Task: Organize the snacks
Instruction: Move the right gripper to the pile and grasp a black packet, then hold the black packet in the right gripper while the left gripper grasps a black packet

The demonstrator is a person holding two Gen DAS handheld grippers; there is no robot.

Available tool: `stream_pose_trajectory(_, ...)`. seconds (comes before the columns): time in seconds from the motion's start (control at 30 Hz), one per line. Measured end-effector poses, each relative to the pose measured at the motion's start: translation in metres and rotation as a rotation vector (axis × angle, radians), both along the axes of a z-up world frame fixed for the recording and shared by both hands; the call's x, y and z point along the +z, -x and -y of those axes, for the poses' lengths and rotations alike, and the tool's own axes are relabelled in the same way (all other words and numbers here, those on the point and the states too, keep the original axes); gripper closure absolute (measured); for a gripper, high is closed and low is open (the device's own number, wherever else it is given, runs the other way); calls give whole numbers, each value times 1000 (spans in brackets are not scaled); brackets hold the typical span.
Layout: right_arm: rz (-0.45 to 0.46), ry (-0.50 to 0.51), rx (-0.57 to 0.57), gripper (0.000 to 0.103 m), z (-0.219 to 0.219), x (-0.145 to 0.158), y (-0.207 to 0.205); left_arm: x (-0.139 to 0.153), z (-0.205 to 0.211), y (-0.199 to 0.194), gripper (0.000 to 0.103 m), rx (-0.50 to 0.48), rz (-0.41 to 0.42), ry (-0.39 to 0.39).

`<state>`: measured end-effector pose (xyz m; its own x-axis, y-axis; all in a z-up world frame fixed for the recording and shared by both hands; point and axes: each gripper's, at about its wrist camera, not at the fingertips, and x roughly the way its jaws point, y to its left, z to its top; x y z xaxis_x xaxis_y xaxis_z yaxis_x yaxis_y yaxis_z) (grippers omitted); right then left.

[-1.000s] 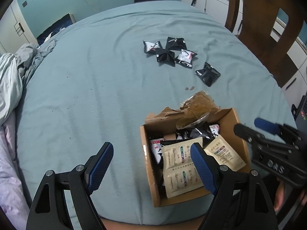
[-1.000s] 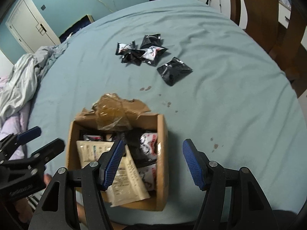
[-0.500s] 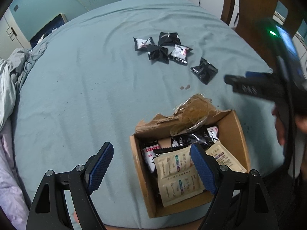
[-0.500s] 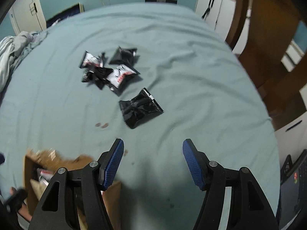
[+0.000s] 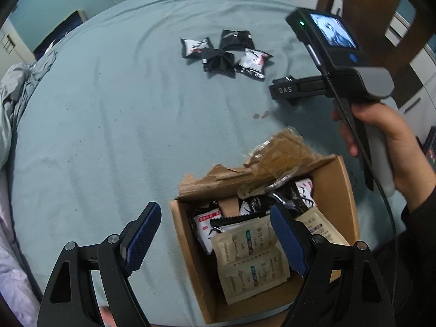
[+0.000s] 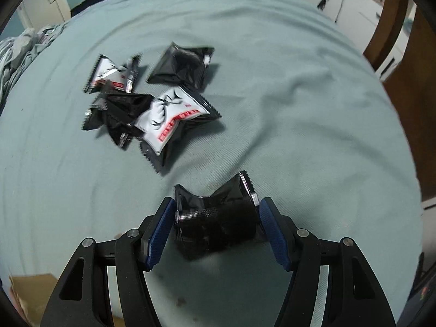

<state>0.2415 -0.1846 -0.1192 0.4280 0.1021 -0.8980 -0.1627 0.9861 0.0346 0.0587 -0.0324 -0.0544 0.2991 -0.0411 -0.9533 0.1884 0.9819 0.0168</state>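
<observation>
My right gripper (image 6: 216, 227) is open, its blue pads on either side of a black snack packet (image 6: 215, 218) lying on the teal sheet. A cluster of black and white snack packets (image 6: 152, 103) lies just beyond it; the cluster also shows in the left wrist view (image 5: 226, 54). My left gripper (image 5: 212, 241) is open and empty, hovering over the near left edge of an open cardboard box (image 5: 338, 199) that holds beige sachets (image 5: 250, 256) and black and white packets. The right gripper body (image 5: 335, 62) shows in the left wrist view, beyond the box.
The teal sheet (image 5: 109, 109) covers a bed. Crumpled bedding (image 6: 21, 46) lies at the far left. A wooden chair (image 5: 381, 13) stands at the right. A torn flap with brown tape (image 5: 275, 158) sticks up at the box's far edge.
My right gripper has moved from over the box out to the loose packets and now straddles the nearest black one. My left gripper has stayed open by the box.
</observation>
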Motion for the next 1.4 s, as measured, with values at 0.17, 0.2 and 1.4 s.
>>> stream_pose_trajectory(0.17, 18, -20, -28, 42, 3, -4, 0, 4, -13, -1, 20, 62, 19, 26)
stream_pose_trajectory(0.2, 23, -19, -31, 45, 3, -4, 2, 5, -15, -2, 20, 68, 21, 28)
stream_pose_trajectory(1.4, 150, -528, -232, 65, 130, 91, 134, 2, 29, -127, 19, 48, 12, -27)
